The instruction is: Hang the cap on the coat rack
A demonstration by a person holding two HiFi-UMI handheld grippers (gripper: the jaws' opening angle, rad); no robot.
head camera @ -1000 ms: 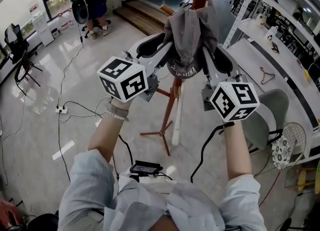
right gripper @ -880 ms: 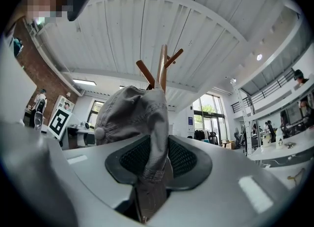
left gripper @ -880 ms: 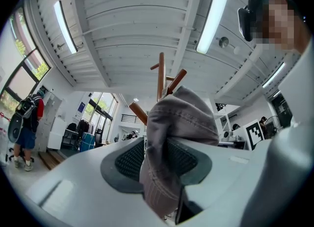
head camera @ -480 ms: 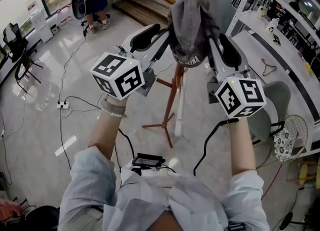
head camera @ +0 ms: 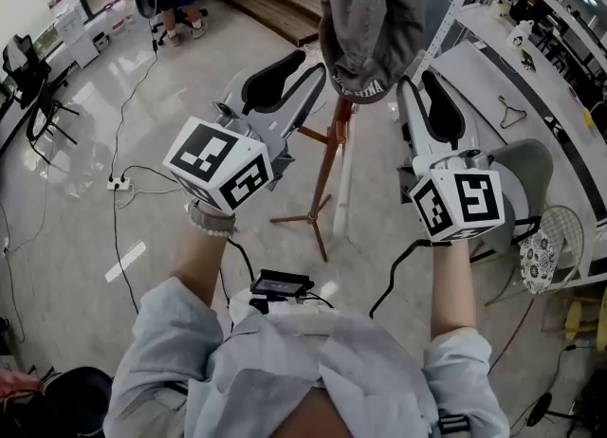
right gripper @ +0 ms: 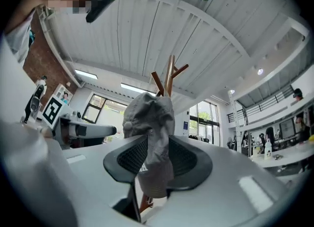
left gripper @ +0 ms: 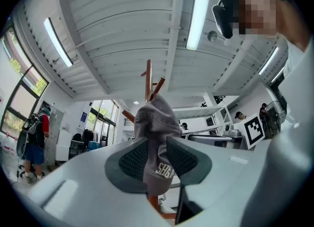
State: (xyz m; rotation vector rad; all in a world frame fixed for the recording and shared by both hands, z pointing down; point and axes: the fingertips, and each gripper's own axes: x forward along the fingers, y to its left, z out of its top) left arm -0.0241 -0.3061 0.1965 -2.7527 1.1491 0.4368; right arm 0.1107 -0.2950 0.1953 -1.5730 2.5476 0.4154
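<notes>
A grey cap hangs over the top of the wooden coat rack, brim down. My left gripper is just left of the brim, open and clear of the cloth. My right gripper is just right of it; its jaws have just been opening and nothing is pinched between them. In the left gripper view the cap shows through the gap of the left gripper, with the rack's pegs above. The right gripper view shows the same cap ahead of the right gripper.
White shelving with a wire hanger runs along the right, with a grey chair below it. Cables and a power strip lie on the floor at left. A person stands far back left by wooden steps.
Both grippers were closed on the cap's sides; now they have let go and drawn back toward me. The cap stays on the rack's top.
</notes>
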